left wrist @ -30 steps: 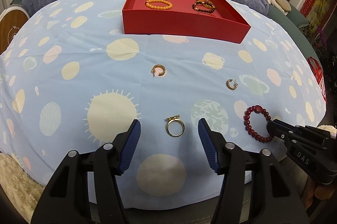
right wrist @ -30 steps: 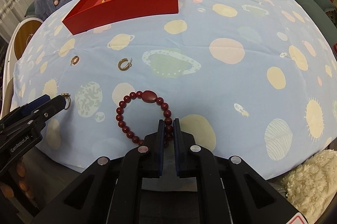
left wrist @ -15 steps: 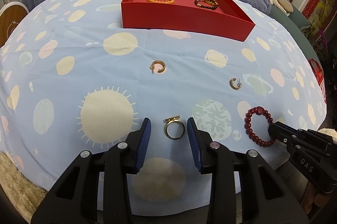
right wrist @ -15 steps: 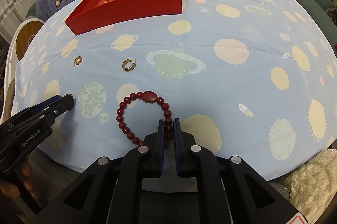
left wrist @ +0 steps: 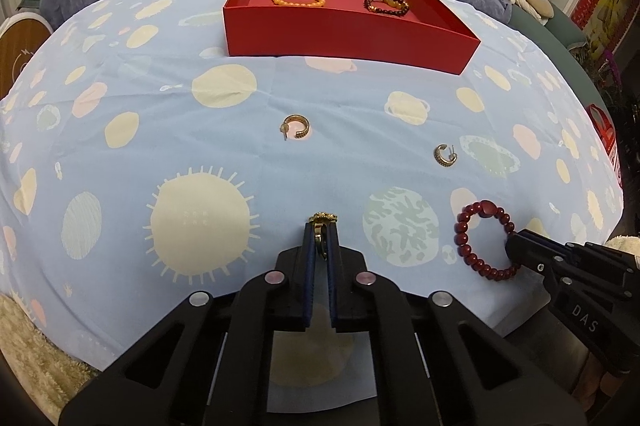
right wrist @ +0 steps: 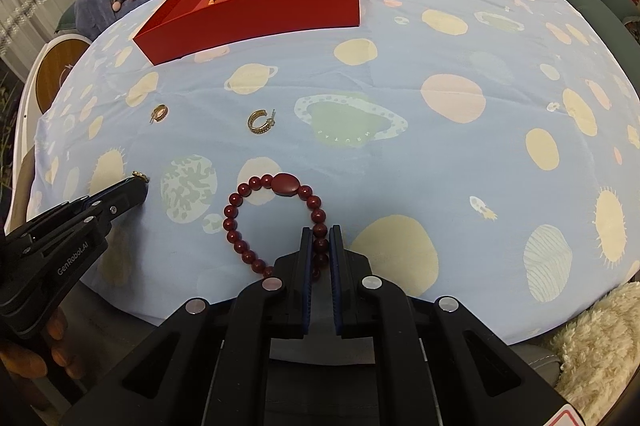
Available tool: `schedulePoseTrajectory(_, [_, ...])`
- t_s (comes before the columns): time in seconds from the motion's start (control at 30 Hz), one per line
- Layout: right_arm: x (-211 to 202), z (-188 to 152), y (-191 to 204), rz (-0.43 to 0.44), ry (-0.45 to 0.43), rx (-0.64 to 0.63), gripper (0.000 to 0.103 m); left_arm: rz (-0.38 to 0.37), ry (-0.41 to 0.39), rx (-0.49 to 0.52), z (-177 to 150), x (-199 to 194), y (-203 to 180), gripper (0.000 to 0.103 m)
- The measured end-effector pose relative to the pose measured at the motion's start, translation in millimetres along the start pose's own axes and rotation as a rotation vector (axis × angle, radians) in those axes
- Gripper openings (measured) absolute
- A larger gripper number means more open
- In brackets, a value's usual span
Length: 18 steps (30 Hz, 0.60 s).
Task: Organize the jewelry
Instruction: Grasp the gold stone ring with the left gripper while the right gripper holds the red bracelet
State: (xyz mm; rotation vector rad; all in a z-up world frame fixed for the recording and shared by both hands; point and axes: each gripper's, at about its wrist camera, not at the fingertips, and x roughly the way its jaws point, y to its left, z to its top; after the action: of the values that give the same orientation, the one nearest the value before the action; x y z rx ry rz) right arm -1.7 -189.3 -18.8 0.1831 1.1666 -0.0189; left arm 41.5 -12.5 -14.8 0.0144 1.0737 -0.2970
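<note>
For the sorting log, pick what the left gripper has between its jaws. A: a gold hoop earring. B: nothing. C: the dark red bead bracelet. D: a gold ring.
D: the left gripper is shut on the gold ring, whose ornate top sticks out past the blue pads; the dark red bead bracelet sits in the right gripper.

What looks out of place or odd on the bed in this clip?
Nothing damaged or spilled. Two gold hoop earrings lie loose and apart on the sheet, outside the red box. The gold ring and red bead bracelet are each pinched in a claw.
</note>
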Motion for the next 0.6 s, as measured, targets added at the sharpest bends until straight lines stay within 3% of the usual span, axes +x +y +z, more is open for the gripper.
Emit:
schedulePoseTrajectory(0.47, [-1.7, -2.1, 2.4, 0.017, 0.001, -0.007, 0.008, -0.059, -0.017, -0.055, 1.0, -11.0, 8.2, 0.004])
schedulePoseTrajectory(0.5, [-1.6, -1.9, 2.6, 0.017, 0.001, -0.006, 0.008, -0.061, -0.015, -0.06, 1.3, -10.9, 8.0, 0.007])
schedulePoseTrajectory(0.6, [-1.3, -1.9, 2.8, 0.018, 0.002, -0.006, 0.008, -0.039, -0.012, -0.062, 0.3, -9.3, 6.7, 0.032])
